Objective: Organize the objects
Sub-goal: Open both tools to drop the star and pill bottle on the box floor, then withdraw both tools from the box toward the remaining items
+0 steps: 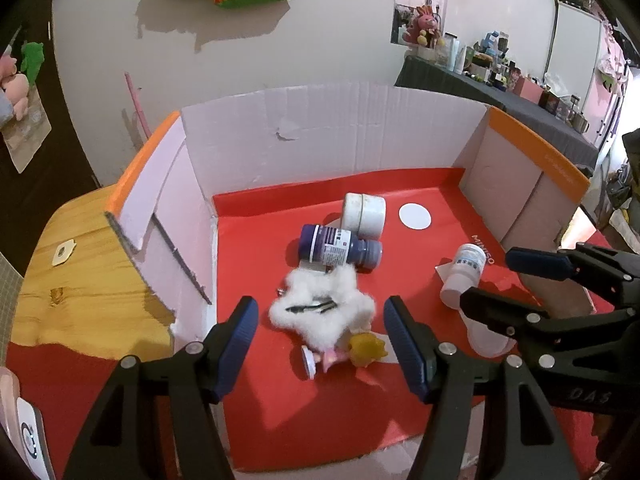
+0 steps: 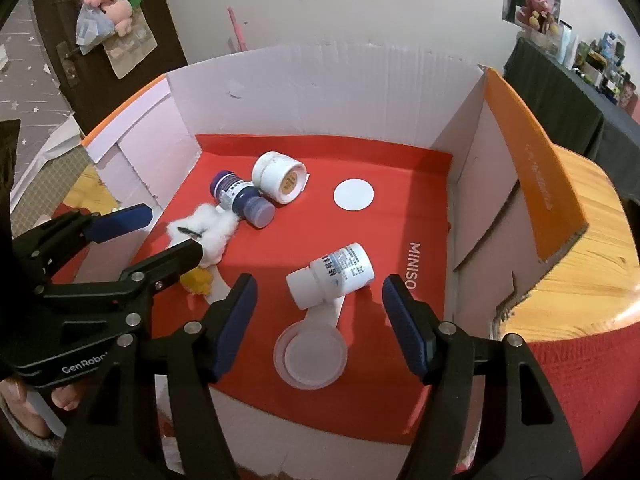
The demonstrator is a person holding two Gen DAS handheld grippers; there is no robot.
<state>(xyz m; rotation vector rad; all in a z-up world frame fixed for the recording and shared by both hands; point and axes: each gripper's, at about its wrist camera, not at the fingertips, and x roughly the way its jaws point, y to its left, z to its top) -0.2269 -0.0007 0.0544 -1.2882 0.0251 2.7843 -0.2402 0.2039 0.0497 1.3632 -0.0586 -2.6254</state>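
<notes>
An open cardboard box (image 1: 328, 136) with a red floor (image 2: 392, 248) holds the objects. A white fluffy toy (image 1: 320, 308) with a small pink-and-yellow figure (image 1: 352, 354) lies under my left gripper (image 1: 320, 344), which is open and empty above it. A purple bottle (image 1: 340, 247) and a white jar (image 1: 364, 216) lie behind. A white pill bottle (image 2: 332, 274) on its side and a translucent lid (image 2: 310, 356) lie under my right gripper (image 2: 316, 324), which is open and empty. The right gripper also shows in the left wrist view (image 1: 524, 280).
The box stands on a wooden table (image 1: 80, 264) with a red cloth (image 2: 592, 380) at the near edge. The box walls (image 2: 512, 152) rise on three sides. A white round sticker (image 2: 354, 195) lies on the box floor. A cluttered dark shelf (image 1: 500, 80) stands far right.
</notes>
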